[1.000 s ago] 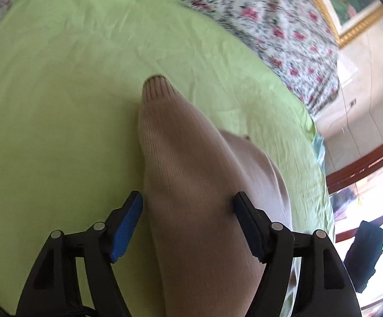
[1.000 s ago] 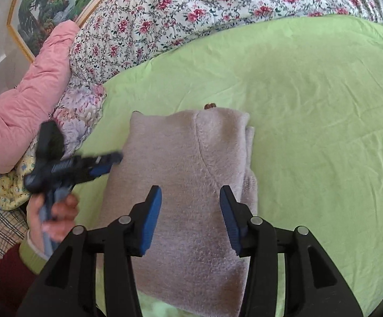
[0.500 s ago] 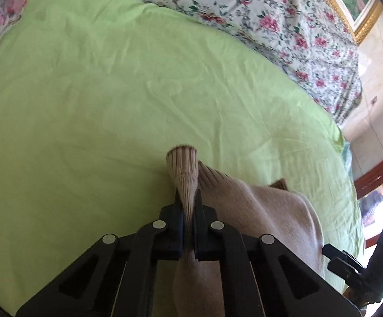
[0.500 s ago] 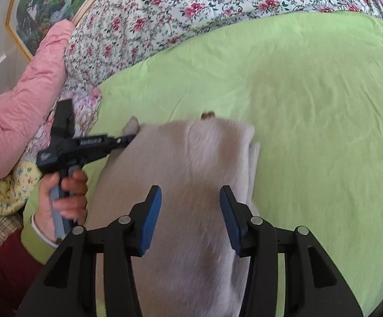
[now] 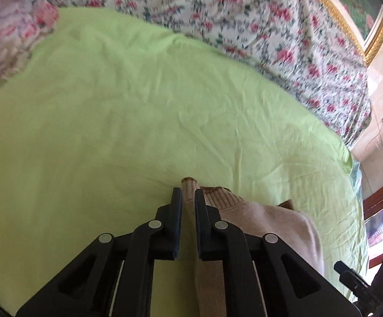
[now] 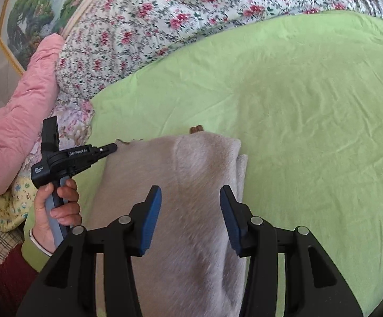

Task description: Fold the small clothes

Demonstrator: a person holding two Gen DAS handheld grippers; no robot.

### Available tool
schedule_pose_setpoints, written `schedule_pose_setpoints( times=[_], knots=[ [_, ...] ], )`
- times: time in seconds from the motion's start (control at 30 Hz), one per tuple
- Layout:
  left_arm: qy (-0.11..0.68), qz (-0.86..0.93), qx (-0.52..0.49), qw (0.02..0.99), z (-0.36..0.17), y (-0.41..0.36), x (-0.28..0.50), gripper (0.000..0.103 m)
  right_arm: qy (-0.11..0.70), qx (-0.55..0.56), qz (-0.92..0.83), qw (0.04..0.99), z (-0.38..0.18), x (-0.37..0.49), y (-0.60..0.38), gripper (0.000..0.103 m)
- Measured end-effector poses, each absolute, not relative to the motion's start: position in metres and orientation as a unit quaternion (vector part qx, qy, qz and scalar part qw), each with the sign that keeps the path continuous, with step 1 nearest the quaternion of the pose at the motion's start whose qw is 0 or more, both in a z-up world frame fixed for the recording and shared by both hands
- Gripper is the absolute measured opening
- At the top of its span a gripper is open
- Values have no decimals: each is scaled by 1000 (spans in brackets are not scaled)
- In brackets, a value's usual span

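Item: beige knit sweater point(image 6: 191, 185), lying on the green bedsheet point(image 6: 310, 105), body already doubled lengthwise, one layered edge showing at its right. Left gripper point(image 5: 188, 198) was clamped on the ribbed sleeve cuff point(image 5: 188, 185); right gripper point(image 6: 190, 200) hung wide apart above the body, holding nothing. Outstanding, by estimate: sleeve tuck and final crosswise fold.
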State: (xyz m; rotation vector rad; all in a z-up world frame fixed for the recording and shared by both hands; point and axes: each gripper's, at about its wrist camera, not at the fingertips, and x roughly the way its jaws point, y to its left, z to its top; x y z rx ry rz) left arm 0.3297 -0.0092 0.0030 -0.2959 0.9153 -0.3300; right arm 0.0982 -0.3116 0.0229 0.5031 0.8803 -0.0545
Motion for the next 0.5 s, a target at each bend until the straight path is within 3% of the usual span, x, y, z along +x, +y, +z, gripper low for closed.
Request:
schedule_pose_setpoints(
  times=[0.27, 0.4, 0.5],
  knots=[
    [432, -191, -126, 873, 23, -6, 251, 13, 416, 239, -15, 877, 33, 63, -287, 47],
    [442, -201, -115, 867, 13, -12, 199, 30, 424, 232, -17, 875, 30, 45, -276, 47],
    [444, -197, -97, 869, 4, -16, 159, 36, 432, 222, -21, 874, 27, 34, -270, 47]
  ],
)
